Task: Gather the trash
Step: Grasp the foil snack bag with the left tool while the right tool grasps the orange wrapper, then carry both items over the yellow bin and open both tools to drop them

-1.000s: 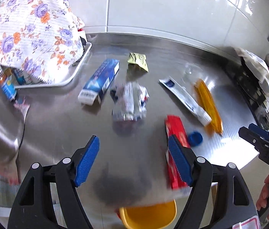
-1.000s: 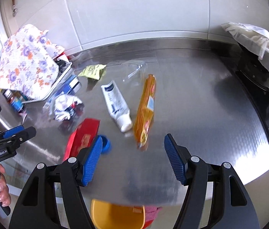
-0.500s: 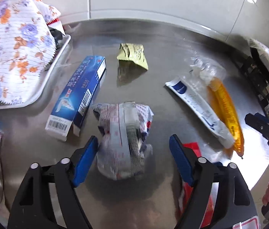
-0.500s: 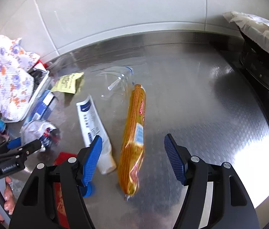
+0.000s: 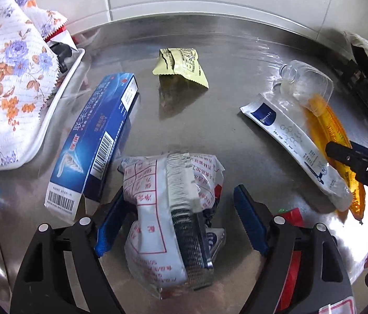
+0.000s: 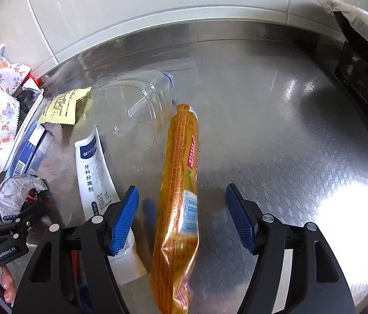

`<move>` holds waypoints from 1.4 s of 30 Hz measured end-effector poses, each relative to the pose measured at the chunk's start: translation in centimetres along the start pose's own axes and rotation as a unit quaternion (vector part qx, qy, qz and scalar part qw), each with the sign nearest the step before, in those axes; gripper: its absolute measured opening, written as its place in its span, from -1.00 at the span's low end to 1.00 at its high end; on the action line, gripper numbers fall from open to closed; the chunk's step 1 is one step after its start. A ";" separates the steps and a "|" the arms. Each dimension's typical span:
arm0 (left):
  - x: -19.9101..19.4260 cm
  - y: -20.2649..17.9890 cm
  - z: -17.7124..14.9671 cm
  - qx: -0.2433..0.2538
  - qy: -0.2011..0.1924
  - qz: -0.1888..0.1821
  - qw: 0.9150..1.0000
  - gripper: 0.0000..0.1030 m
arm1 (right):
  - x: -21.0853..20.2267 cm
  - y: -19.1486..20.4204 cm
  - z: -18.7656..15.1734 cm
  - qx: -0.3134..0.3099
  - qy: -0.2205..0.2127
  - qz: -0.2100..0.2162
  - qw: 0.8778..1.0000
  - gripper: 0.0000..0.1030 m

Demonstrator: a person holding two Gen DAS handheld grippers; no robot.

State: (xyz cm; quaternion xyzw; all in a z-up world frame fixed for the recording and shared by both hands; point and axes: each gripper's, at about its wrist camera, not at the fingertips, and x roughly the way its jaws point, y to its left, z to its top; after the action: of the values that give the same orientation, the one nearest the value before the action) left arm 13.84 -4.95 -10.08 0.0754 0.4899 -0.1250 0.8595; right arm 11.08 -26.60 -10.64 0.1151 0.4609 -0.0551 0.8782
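Left gripper: jaws spread wide, a crumpled silver-and-white printed foil wrapper straddled between them on the steel counter, nothing gripped. Right gripper: jaws parted either side of a long orange plastic snack packet, pads clear of it. Alongside are catalogued a white squeeze tube, a clear crushed plastic bottle, a yellow-green torn sachet and a blue cardboard toothpaste box.
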 end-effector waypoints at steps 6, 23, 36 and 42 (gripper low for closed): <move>-0.1 0.5 0.3 -0.017 -0.003 0.013 1.000 0.19 | -0.1 -0.3 0.2 -0.008 -0.005 -0.011 1.000 -0.56; -3.2 -0.1 -0.1 -0.040 -0.023 0.010 0.999 0.10 | -4.1 -0.6 -0.2 -0.013 -0.034 0.010 0.999 -0.79; -7.4 -2.2 -2.1 -0.045 -0.055 0.031 0.997 0.10 | -7.2 -1.8 -2.8 -0.038 -0.044 0.040 0.997 -0.79; -9.6 -3.0 -3.6 -0.040 -0.067 0.032 0.996 0.10 | -9.0 -2.0 -4.7 -0.042 -0.048 0.048 0.997 -0.79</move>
State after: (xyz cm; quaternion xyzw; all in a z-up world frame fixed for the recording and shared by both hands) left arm 5.33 -5.60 -3.63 0.0483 0.4335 -0.0821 0.8961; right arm 1.84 -27.48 -6.11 0.0976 0.4139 0.0013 0.9051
